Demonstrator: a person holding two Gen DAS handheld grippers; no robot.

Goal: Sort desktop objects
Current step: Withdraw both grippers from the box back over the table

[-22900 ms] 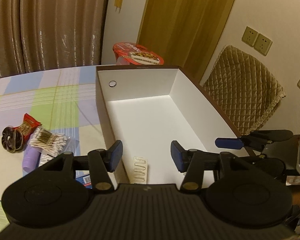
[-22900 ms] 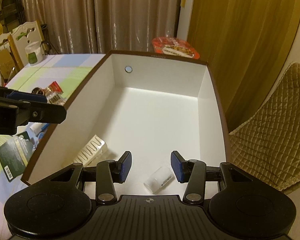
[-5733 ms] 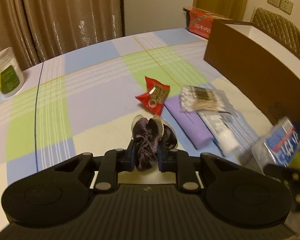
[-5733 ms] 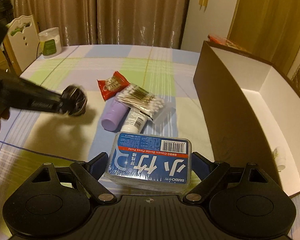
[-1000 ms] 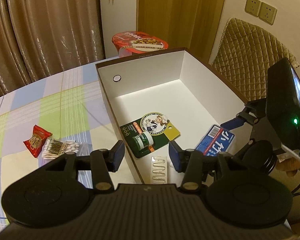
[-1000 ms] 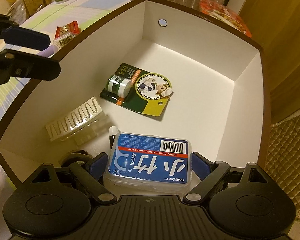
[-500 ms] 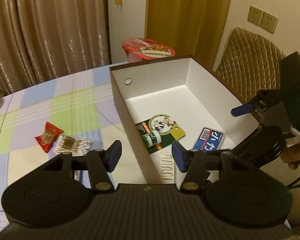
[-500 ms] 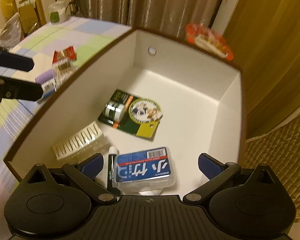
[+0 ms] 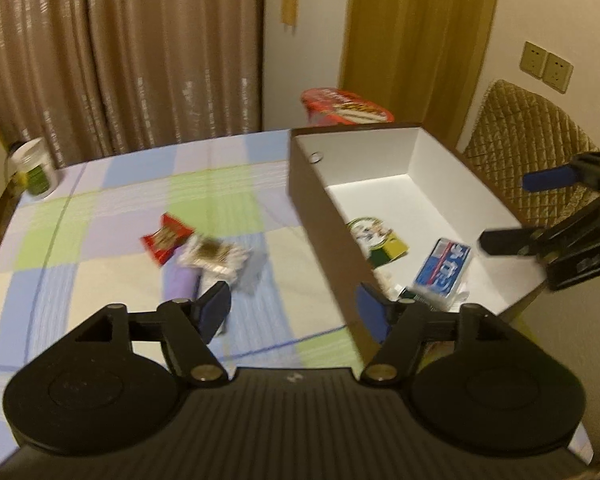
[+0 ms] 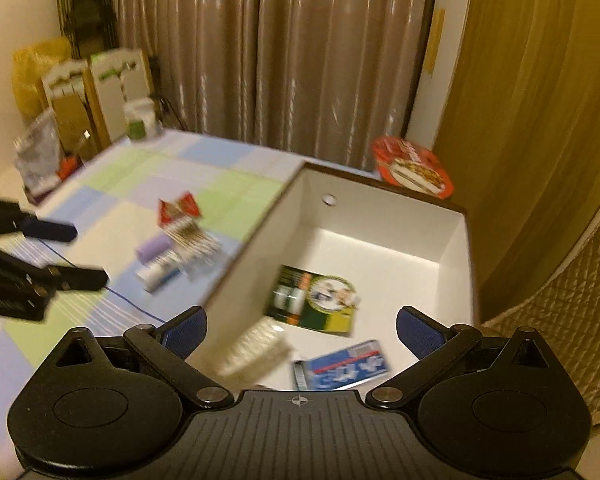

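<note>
The brown box with a white inside holds the blue floss box, a green carded item and a white ribbed piece. On the checked tablecloth lie a red snack packet, a bag of cotton swabs, a purple tube and a white tube. My left gripper hangs over the table beside the box's left wall, its jaws opening, nothing between them. My right gripper is open wide above the box's near end, empty.
A red instant noodle bowl stands behind the box. A white jar with a green label sits at the table's far left. A quilted chair stands right of the box. Curtains hang behind.
My right gripper let go of the blue floss box, which now lies in the box, and rose away from it. My left gripper swung left from over the box to above the tablecloth, jaws widening.
</note>
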